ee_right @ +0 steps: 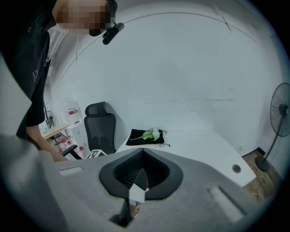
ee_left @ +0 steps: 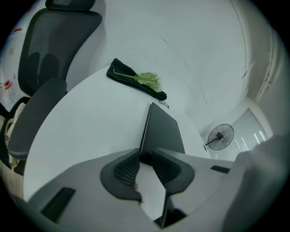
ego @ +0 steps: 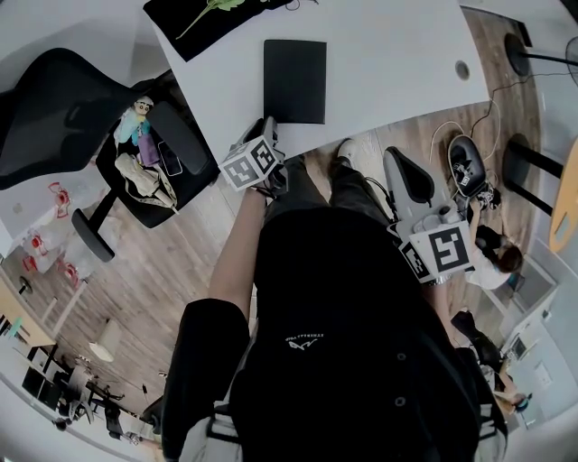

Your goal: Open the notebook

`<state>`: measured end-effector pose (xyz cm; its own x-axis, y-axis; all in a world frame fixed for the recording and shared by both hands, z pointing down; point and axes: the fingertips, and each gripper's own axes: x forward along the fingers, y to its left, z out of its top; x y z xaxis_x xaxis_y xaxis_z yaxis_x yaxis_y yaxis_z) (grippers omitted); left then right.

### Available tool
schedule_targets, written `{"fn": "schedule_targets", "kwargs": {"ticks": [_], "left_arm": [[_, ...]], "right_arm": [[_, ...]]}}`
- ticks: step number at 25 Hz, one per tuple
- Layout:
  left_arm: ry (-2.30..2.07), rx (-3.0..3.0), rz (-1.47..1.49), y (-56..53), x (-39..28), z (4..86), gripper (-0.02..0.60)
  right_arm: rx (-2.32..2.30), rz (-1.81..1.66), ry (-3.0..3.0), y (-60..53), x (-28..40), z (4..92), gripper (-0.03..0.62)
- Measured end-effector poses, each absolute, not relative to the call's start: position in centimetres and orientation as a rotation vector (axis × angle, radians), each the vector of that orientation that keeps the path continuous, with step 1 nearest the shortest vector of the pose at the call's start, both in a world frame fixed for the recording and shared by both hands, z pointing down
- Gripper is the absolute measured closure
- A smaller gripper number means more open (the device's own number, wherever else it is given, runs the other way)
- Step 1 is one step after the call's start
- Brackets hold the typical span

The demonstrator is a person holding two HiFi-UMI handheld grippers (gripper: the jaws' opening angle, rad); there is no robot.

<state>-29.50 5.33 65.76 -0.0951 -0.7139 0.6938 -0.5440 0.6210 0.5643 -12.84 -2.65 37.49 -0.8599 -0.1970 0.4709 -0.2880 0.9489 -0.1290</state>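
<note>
A closed black notebook point(ego: 294, 79) lies flat on the white table point(ego: 397, 54). My left gripper point(ego: 270, 125) reaches over the table's near edge to the notebook's near left corner. In the left gripper view the notebook point(ee_left: 162, 129) runs away from the left gripper point(ee_left: 146, 157), and its near end sits in the gap between the parted tips. I cannot see the pads pressing on it. My right gripper point(ego: 395, 162) hangs off the table beside my body. In the right gripper view the right gripper point(ee_right: 143, 152) has its tips together with nothing between them.
A black cloth with a green sprig point(ego: 212, 13) lies at the table's far left. A black office chair point(ego: 90, 117) carrying a doll and small items stands left of the table. Cables and a device point(ego: 465, 167) lie on the wooden floor at the right. A fan point(ee_left: 220, 135) stands beyond the table.
</note>
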Motion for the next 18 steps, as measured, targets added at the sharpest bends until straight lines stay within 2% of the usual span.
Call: {"fn": "schedule_targets", "kwargs": {"ticks": [6,18], "left_arm": [[-1.760,1.026,-0.219,5.4,-29.6,65.1,0.544],[-1.835,1.119,-0.177,4.9,-29.2,60.4,0.566]], "right_arm": [[0.343,0.273,-2.641,-2.8,-13.1,37.6,0.594],[0.333,0.266,-2.657,-3.0,-12.9,37.3,0.594]]}}
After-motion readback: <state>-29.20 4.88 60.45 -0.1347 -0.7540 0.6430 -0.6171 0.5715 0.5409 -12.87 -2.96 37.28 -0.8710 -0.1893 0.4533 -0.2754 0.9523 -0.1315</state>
